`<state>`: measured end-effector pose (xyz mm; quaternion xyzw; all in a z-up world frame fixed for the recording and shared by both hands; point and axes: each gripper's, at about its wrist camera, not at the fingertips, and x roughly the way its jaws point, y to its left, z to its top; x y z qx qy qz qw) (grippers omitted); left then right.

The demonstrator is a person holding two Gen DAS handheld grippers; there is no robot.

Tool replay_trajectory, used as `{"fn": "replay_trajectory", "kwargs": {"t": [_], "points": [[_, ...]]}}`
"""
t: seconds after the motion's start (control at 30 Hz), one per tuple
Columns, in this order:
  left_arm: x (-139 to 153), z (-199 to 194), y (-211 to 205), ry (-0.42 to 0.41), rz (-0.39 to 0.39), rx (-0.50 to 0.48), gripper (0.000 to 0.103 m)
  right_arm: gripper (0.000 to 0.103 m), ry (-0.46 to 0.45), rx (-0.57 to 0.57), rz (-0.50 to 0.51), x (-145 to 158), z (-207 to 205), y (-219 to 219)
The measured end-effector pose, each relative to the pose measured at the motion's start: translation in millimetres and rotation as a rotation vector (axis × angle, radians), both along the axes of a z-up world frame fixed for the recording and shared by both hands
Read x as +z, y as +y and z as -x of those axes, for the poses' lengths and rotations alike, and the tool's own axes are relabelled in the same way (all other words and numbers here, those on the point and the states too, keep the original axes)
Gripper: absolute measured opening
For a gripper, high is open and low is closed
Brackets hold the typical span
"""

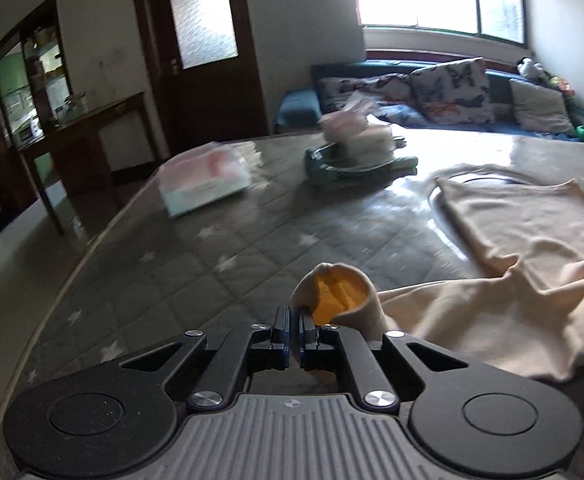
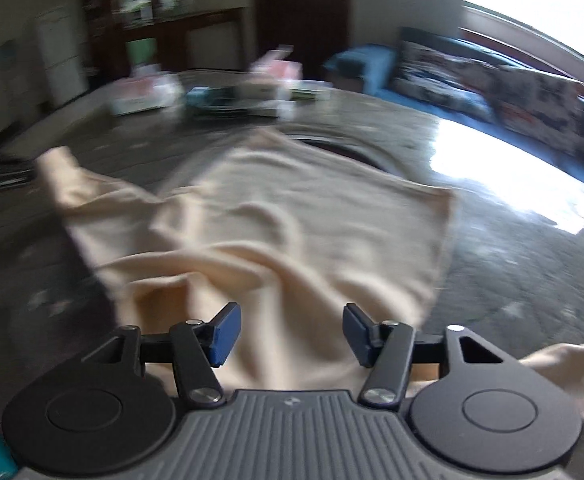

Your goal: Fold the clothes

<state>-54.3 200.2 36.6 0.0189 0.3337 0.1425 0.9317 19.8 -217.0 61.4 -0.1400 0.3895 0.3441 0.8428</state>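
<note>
A cream garment [image 1: 511, 220] lies spread and rumpled on the grey star-patterned table [image 1: 212, 264]. One sleeve cuff [image 1: 339, 292], its opening glowing orange inside, stands up just ahead of my left gripper [image 1: 295, 312], which is shut on the cuff's left edge. In the right wrist view the same garment [image 2: 292, 208] fills the middle, creased near me and flatter farther off. My right gripper [image 2: 292, 328] hangs over its near part with the blue pads [image 2: 224, 336] wide apart; cloth shows beneath the gap and neither pad presses on it. A loose end of cloth [image 2: 563, 368] sticks out at the lower right.
A tissue box [image 1: 206, 182] and a stack of folded clothes [image 1: 355, 148] sit at the table's far side. Behind them stands a blue sofa [image 1: 451, 92] with patterned cushions under a bright window. A dark door and a side table are at the far left.
</note>
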Motion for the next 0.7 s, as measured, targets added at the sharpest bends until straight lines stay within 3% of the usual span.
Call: {"fn": "replay_trajectory", "kwargs": {"t": [0.07,0.23,0.3,0.37,0.5,0.6,0.7], "points": [[-1.3,3.8,4.1,0.001,0.004,0.014,0.005,0.053,-0.001,0.055,0.004,1.1,13.2,9.9],[-0.3,8.1,7.5,0.001,-0.002,0.026,0.005,0.03,-0.031,0.121,0.097,-15.2,27.9,35.9],[0.5,9.7,8.1,0.0,-0.006,0.026,0.005,0.012,-0.022,0.119,0.116,-22.1,25.9,38.1],[0.3,10.4,8.4,0.004,-0.012,0.025,0.005,0.003,0.021,0.122,0.095,-22.2,27.5,35.1],[-2.1,9.9,11.2,0.016,-0.023,0.025,0.005,0.001,0.051,0.185,0.075,-7.6,45.2,25.8],[-3.4,7.4,13.6,0.023,-0.025,0.033,0.005,0.002,0.041,0.237,0.122,-2.7,60.1,28.6],[-6.0,6.0,13.6,0.029,-0.025,0.035,0.005,0.016,-0.016,0.239,0.118,0.2,63.5,32.6]]}}
